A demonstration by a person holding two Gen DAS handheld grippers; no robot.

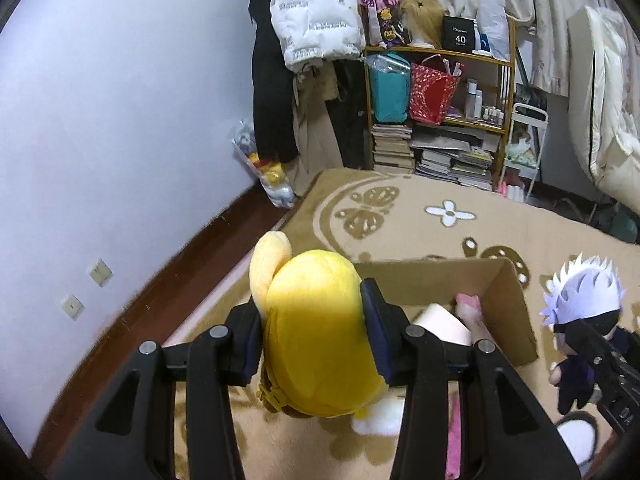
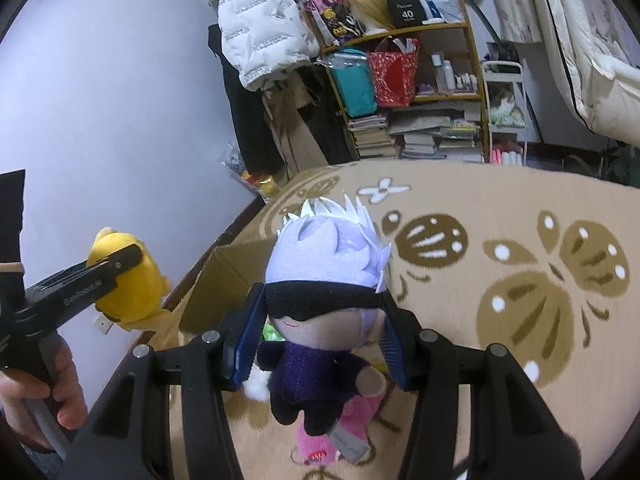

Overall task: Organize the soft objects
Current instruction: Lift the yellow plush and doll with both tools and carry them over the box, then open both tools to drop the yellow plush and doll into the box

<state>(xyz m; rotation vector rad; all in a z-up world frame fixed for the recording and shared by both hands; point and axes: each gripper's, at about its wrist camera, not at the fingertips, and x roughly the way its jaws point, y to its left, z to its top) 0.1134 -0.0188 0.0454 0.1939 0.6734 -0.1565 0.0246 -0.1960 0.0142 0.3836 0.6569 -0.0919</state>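
My left gripper (image 1: 316,332) is shut on a yellow plush toy (image 1: 316,332) and holds it above the carpet beside an open cardboard box (image 1: 504,300). The box holds a pink toy (image 1: 468,304) and a cream one (image 1: 440,324). My right gripper (image 2: 320,340) is shut on a white-haired doll in dark purple clothes (image 2: 324,264), held above the carpet to the right of the box (image 2: 224,280). The doll also shows in the left wrist view (image 1: 580,300), and the yellow plush with the left gripper shows in the right wrist view (image 2: 128,280).
A pink plush (image 2: 320,440) lies on the beige butterfly carpet (image 2: 520,280) under the doll. A white fluffy toy (image 1: 380,420) lies on the carpet. A cluttered wooden shelf (image 1: 440,112), hanging coats (image 1: 312,20) and a bag of toys (image 1: 272,176) stand along the far wall.
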